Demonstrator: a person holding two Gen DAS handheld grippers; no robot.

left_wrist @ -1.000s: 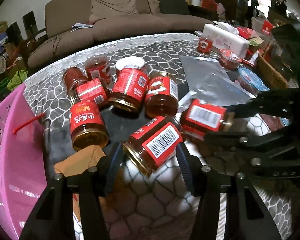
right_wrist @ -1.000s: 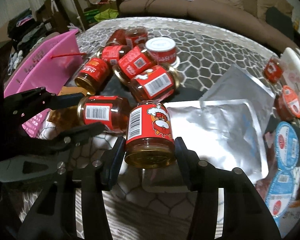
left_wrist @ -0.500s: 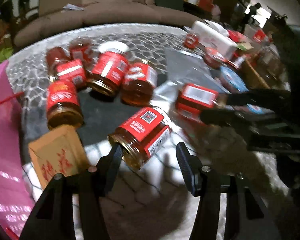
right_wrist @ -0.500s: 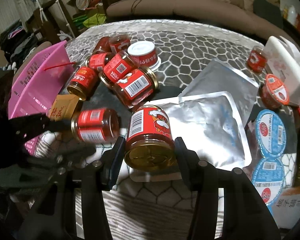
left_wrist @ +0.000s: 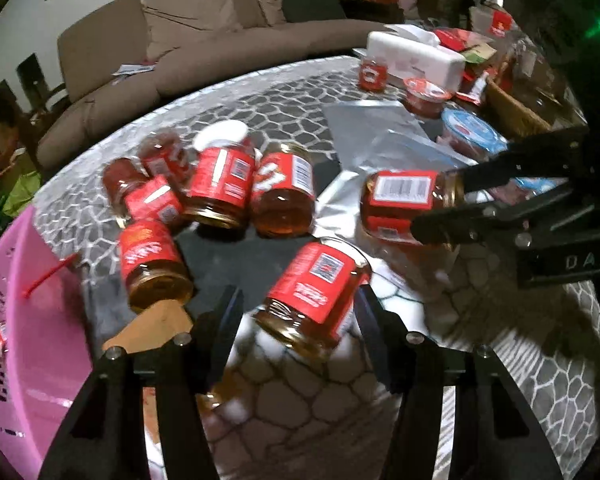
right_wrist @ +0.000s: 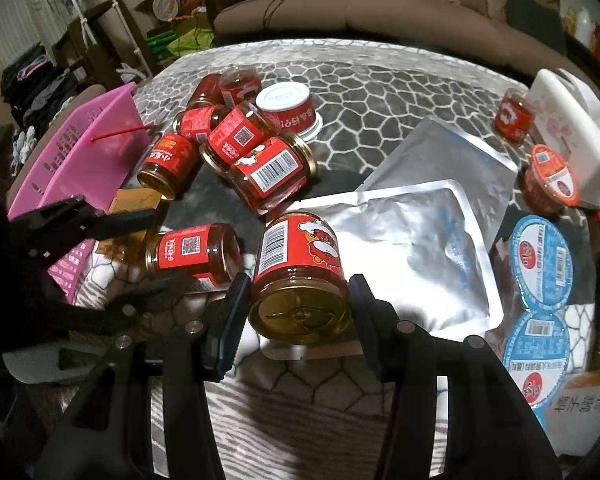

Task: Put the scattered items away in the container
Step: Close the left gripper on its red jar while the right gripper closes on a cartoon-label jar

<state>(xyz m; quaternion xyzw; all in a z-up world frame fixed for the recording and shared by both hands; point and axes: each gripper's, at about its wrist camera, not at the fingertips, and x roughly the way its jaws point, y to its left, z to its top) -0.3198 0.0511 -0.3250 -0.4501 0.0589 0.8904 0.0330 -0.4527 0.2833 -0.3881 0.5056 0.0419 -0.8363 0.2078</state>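
Note:
Several red-labelled glass jars lie scattered on the patterned table. My left gripper is shut on one jar, held tilted above the table; that jar also shows in the right wrist view. My right gripper is shut on another jar with a gold lid, seen also in the left wrist view. The pink basket stands at the table's left edge. A pile of jars lies between the basket and the foil pouches.
Two silver foil pouches lie under and right of my right gripper. Blue-lidded cups, red cups, a white tissue box and a wicker basket crowd the right. A brown card box lies by the pink basket.
Both grippers have lifted their jars off the table. The left gripper's view has tilted and pulled back; its jar has turned in the fingers.

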